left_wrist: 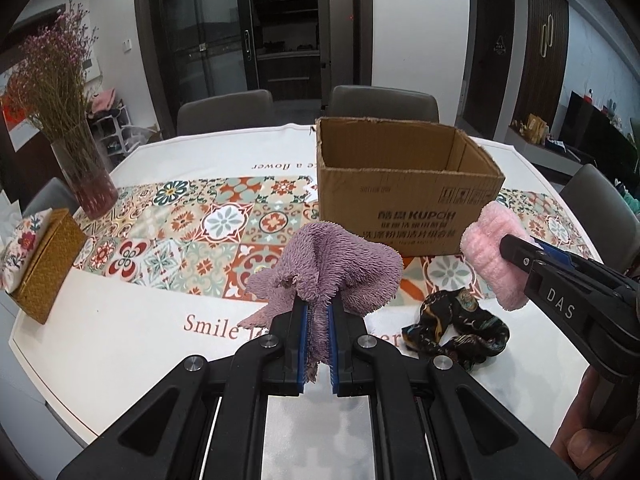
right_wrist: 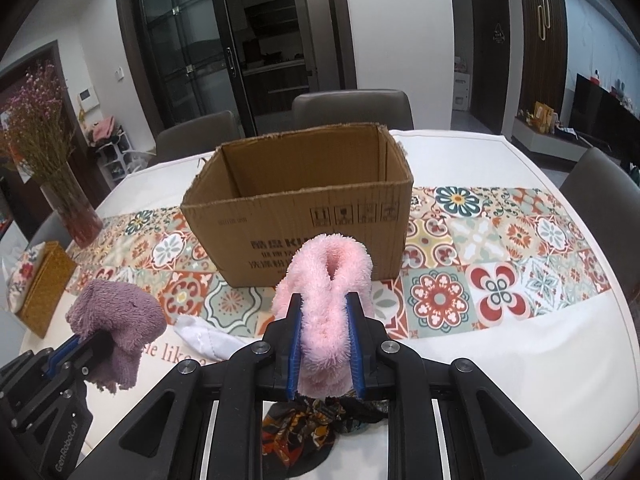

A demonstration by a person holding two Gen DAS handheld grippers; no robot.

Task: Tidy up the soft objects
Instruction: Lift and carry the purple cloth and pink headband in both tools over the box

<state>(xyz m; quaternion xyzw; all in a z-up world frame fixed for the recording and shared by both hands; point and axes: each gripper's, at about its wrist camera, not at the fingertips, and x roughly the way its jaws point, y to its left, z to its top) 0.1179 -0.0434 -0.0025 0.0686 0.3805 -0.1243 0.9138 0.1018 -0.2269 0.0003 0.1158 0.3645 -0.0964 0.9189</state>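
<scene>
My left gripper (left_wrist: pixel 318 310) is shut on a purple fluffy cloth (left_wrist: pixel 340 264), held up above the table. In the right wrist view the same cloth (right_wrist: pixel 116 316) hangs from the left gripper (right_wrist: pixel 86 344) at lower left. My right gripper (right_wrist: pixel 323 312) is shut on a pink fluffy cloth (right_wrist: pixel 328 276), also lifted; in the left wrist view that pink cloth (left_wrist: pixel 490 252) shows at the right. An open cardboard box (left_wrist: pixel 400 200) (right_wrist: pixel 296 208) stands just beyond both, and no contents are visible in it. A dark patterned scrunchie (left_wrist: pixel 456 328) (right_wrist: pixel 316 420) lies on the table below the right gripper.
A white cloth (right_wrist: pixel 204 338) lies between the grippers. A glass vase of dried flowers (left_wrist: pixel 86 184) and a woven tissue box (left_wrist: pixel 44 264) stand at the table's left. Grey chairs (left_wrist: pixel 224 110) ring the far side. A hand (left_wrist: pixel 584 432) holds the right gripper.
</scene>
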